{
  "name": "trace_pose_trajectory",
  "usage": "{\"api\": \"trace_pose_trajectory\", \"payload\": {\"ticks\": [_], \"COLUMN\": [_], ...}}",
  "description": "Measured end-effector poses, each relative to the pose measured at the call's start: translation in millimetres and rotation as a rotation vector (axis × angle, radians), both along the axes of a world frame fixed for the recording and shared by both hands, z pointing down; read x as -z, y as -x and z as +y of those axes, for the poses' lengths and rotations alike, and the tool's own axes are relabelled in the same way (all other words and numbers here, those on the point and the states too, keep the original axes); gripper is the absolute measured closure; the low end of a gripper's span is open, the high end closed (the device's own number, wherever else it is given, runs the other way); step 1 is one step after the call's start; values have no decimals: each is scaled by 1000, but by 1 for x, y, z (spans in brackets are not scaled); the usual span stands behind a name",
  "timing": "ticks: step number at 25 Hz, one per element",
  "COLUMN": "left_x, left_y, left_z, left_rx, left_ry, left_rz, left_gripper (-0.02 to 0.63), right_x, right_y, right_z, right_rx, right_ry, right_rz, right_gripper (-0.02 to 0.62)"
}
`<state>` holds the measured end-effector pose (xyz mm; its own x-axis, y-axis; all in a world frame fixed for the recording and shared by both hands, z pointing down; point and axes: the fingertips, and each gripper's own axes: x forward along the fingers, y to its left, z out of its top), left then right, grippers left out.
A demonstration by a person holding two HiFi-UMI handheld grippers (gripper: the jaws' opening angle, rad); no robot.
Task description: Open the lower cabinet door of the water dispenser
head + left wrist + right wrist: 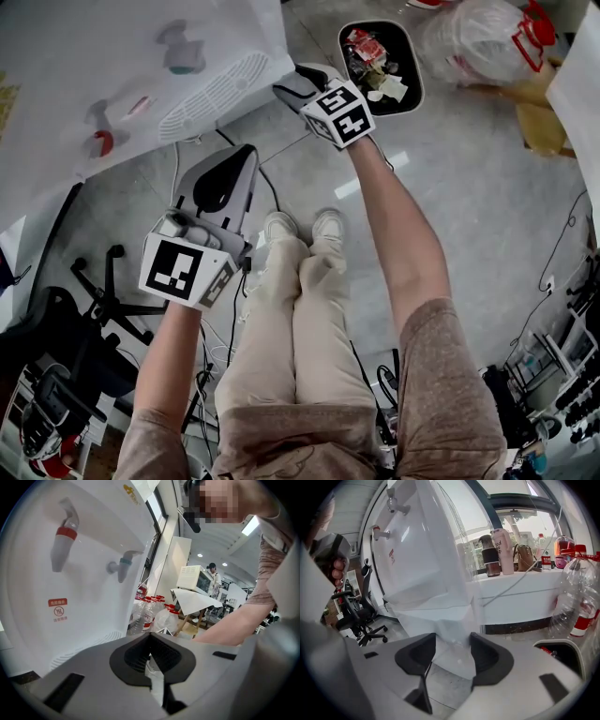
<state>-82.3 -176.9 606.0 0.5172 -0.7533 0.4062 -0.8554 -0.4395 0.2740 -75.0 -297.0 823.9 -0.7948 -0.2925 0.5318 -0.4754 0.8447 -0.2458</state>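
The white water dispenser (141,56) fills the upper left of the head view, with a red tap (103,141) and a drip grille (211,94). My right gripper (284,89) reaches to its lower right corner. In the right gripper view the jaws (452,641) stand open, and the white lower corner of the cabinet (454,625) lies in the gap between the dark pads without either pad pressing on it. My left gripper (244,155) hangs lower, in front of the dispenser (70,597); its pads (151,639) meet, shut, with nothing between them.
A black waste bin (380,66) stands right of the right gripper. Large plastic water bottles (576,597) and a bag (478,37) lie beyond it. An office chair (103,291) is at the left. Cables (272,187) run over the floor by the person's shoes (305,225).
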Motion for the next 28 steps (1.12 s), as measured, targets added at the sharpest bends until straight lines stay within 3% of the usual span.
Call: {"api": "trace_pose_trajectory", "payload": {"ticks": [17,28], "left_x": [16,21], "left_y": [-12,-7], "left_z": [28,45], "left_rx": [28,72], "left_ry": [47,74], "left_rz": [16,18], "left_gripper": [594,594], "right_x": [-2,-3], "right_y": [-34,-49], "right_z": [78,124], "right_rx": [17,20], "right_ry": [74,136], "right_rz": [52,90], "right_gripper": [375,462]}}
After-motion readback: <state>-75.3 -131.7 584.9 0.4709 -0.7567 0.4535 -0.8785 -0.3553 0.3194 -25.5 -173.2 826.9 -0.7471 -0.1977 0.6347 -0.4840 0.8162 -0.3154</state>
